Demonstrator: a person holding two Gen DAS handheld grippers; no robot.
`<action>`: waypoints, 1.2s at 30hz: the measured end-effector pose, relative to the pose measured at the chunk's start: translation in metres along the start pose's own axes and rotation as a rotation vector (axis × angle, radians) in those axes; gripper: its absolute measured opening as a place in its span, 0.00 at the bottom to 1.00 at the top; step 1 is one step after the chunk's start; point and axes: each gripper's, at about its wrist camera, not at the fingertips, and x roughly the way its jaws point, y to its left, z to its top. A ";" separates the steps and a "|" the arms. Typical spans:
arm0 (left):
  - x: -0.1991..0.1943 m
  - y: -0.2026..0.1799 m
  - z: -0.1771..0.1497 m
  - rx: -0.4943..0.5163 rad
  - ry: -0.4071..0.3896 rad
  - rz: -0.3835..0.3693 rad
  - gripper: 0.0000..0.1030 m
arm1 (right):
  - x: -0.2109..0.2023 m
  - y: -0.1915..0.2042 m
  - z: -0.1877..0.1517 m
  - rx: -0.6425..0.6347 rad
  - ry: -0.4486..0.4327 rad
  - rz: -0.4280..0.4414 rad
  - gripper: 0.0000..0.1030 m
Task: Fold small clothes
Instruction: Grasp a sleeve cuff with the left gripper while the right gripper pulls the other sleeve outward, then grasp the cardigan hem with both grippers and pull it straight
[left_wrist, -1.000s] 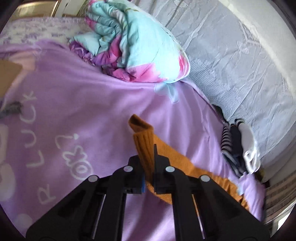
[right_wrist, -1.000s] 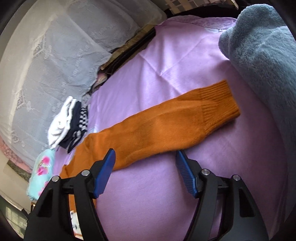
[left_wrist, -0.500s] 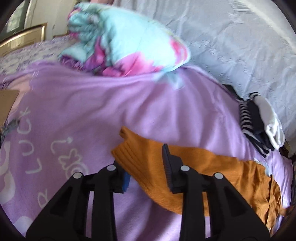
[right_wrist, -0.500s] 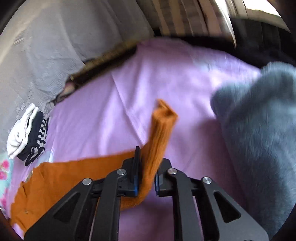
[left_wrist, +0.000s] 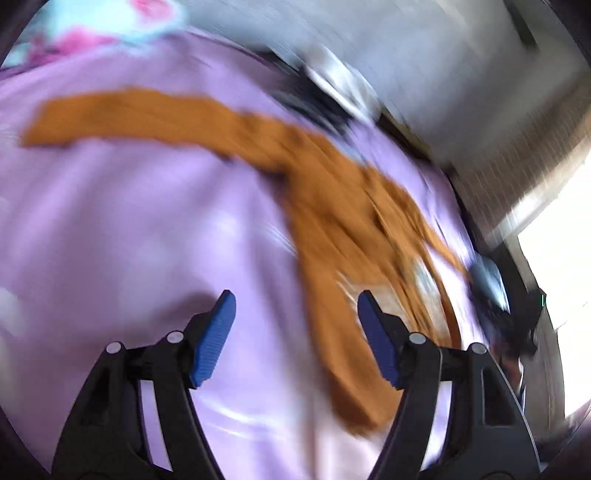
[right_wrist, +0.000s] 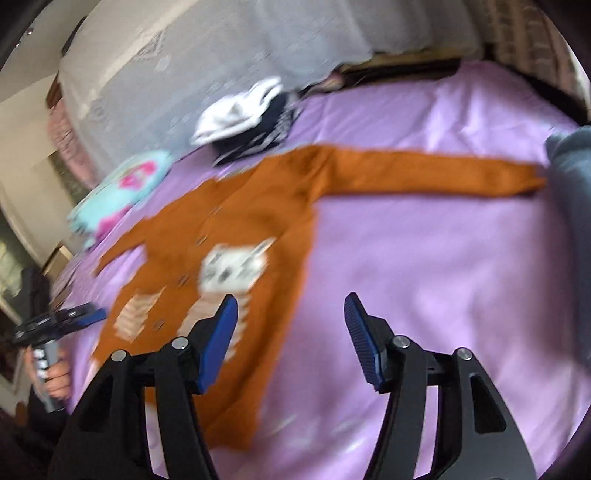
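Left tool (left_wrist: 295, 339) wide open, right tool (right_wrist: 290, 341) wide open, both empty above orange sweater (right_wrist: 258, 206)

A smooth lilac bed sheet (right_wrist: 424, 240) covers the bed and fills most of both views. At its far edge a white lace-patterned curtain (right_wrist: 192, 55) hangs. Against the curtain, on the sheet, lies a small pile of white and dark striped socks (right_wrist: 247, 118). Near it sits a rolled turquoise quilt with pink flowers (right_wrist: 125, 184). A grey-blue fleecy blanket (right_wrist: 572, 184) bulges at the right edge of the right wrist view.
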 end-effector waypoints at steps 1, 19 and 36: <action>0.009 -0.010 -0.005 0.019 0.033 -0.017 0.72 | 0.003 0.005 -0.006 -0.001 0.021 0.015 0.59; 0.036 -0.027 -0.025 -0.035 0.129 -0.092 0.85 | 0.026 0.020 -0.037 0.100 0.075 0.186 0.33; 0.006 -0.030 -0.034 -0.015 0.116 -0.134 0.08 | 0.005 0.013 -0.042 0.025 0.150 0.117 0.06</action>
